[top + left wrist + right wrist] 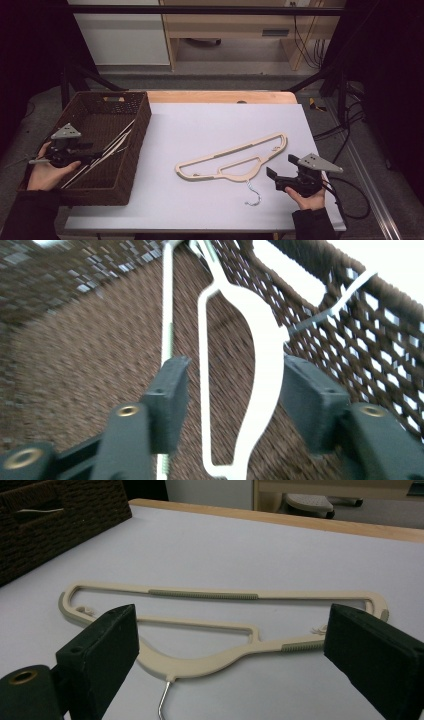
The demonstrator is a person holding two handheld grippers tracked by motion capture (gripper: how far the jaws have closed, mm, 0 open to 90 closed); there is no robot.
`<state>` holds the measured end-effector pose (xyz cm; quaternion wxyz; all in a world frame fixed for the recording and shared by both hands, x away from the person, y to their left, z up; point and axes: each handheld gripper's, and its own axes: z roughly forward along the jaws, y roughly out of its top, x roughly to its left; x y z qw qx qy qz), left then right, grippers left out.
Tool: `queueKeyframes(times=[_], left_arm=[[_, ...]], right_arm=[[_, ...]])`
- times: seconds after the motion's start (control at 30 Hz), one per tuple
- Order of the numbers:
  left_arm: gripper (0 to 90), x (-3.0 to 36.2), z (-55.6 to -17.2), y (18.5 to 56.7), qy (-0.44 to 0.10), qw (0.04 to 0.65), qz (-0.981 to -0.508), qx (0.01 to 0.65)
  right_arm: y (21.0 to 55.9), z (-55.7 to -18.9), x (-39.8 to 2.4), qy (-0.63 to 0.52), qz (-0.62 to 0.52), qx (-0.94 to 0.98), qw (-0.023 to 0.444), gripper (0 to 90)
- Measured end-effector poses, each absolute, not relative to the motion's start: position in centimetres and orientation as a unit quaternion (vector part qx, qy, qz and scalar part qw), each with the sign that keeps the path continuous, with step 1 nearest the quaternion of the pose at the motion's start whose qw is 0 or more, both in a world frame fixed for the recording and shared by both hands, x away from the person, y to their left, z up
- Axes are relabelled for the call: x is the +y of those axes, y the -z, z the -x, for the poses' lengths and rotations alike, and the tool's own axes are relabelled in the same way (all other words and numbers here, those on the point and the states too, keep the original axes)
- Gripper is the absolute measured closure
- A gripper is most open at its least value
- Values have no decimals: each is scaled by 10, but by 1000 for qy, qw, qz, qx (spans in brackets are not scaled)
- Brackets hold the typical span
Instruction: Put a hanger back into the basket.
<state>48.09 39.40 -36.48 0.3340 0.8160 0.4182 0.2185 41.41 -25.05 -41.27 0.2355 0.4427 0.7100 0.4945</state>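
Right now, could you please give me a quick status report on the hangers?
Left claw open, white hanger loose between jaws, in basket. Right claw open, short of beige hanger. Nothing in the way.

Black claws (272, 179), grey plates, dark sleeves

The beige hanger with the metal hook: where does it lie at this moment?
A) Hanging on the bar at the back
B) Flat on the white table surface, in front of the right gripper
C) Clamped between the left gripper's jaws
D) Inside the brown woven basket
B: the beige hanger lies flat on the white table surface, just ahead of the open right gripper, apart from the basket.
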Motion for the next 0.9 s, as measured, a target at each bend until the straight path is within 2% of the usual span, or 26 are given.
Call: queueKeyframes(times=[0.13,0.43,0.5,0.67,0.9], left_arm=[[314,392,-475,353,-246,377,-780,434],[98,363,-453,326,-291,471,-722,415],[77,359,-451,324,-292,477,-719,413],[68,327,-433,314,-284,541,-688,391],[65,284,-420,323,-261,571,-694,352]], right_arm=[[411,-413,-251,-497,-438,711,237,77],[410,-411,-250,-499,-439,710,234,71],[410,-410,-250,-499,-442,708,233,71],[411,-409,-249,-497,-438,713,230,69],[413,-407,-246,-491,-442,717,224,71]])
